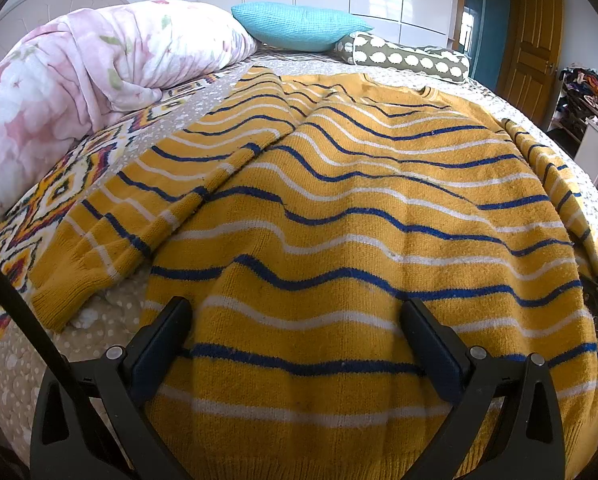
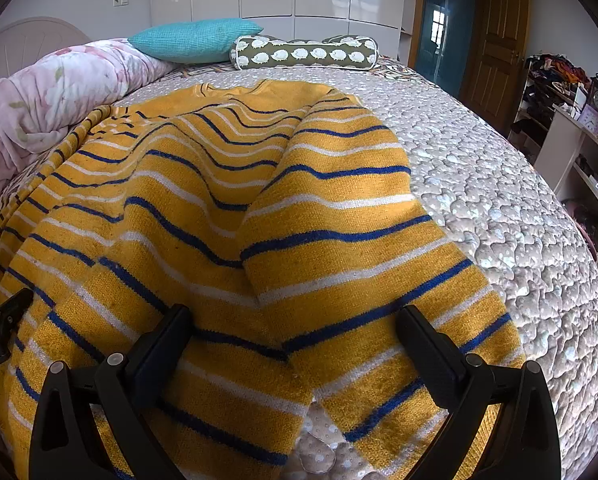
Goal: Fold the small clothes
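A mustard-yellow sweater (image 1: 359, 208) with blue and white stripes lies spread flat on the bed, its neck at the far end. Its left sleeve (image 1: 171, 184) lies out to the left. In the right wrist view the sweater (image 2: 179, 220) has its right sleeve (image 2: 351, 240) lying along its right side. My left gripper (image 1: 295, 320) is open, its fingers spread over the sweater's bottom hem. My right gripper (image 2: 293, 324) is open over the sweater's lower right part, near the sleeve's cuff. Neither holds the cloth.
A pink floral duvet (image 1: 79, 80) is bunched at the bed's left. A turquoise pillow (image 1: 299, 26) and a sheep-print bolster (image 1: 407, 56) lie at the head. Quilted bedspread (image 2: 499, 200) lies bare to the right. Shelves (image 2: 571, 128) and a wooden door (image 2: 495, 40) stand beyond.
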Demonstrator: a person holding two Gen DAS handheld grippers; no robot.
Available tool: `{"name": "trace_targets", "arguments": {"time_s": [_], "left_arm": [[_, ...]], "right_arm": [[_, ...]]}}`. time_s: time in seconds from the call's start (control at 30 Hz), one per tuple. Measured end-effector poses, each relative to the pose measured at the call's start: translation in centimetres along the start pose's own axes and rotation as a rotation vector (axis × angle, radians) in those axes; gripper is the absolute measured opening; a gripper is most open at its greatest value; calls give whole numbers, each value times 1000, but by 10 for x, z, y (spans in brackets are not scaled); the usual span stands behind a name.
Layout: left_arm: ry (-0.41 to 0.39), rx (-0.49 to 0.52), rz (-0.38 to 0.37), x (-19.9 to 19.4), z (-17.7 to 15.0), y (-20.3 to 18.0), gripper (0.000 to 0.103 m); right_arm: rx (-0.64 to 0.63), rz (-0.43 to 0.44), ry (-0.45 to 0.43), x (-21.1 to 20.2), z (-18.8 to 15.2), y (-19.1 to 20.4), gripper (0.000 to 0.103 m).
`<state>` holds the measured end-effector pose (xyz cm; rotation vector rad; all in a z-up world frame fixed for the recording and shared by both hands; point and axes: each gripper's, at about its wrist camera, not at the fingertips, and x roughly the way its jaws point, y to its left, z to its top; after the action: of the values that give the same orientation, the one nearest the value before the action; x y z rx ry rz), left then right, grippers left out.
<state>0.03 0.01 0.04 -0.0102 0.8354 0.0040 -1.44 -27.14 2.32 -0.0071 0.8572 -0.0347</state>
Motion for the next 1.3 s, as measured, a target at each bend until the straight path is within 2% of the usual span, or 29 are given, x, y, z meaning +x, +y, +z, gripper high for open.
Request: {"name": "trace_targets", "arguments": {"time_s": [0.87, 0.93, 1.03, 1.1, 1.13, 1.2, 1.23, 1.3], "left_arm": [[0, 0, 3, -5, 1, -2, 103], [-7, 3, 31, -11, 2, -5, 103], [-35, 35, 122, -31, 4, -19, 103], [-19, 41, 112, -34, -4, -17, 103], [-1, 34, 81, -42, -5, -15, 102], [12, 10, 26, -53, -5, -9, 86], [25, -11, -25, -63, -3, -1, 78], [1, -27, -71, -87, 5, 20, 76]], "right_arm": [[-2, -4, -7, 0, 1, 0, 103], [-2, -4, -8, 0, 0, 0, 103], [-4, -6, -8, 1, -2, 1, 103], [-2, -5, -10, 2, -3, 1, 103], [-2, -4, -9, 2, -4, 2, 103], [-1, -3, -7, 3, -5, 3, 103], [0, -2, -8, 2, -1, 1, 103], [0, -2, -9, -1, 1, 0, 103]]}}
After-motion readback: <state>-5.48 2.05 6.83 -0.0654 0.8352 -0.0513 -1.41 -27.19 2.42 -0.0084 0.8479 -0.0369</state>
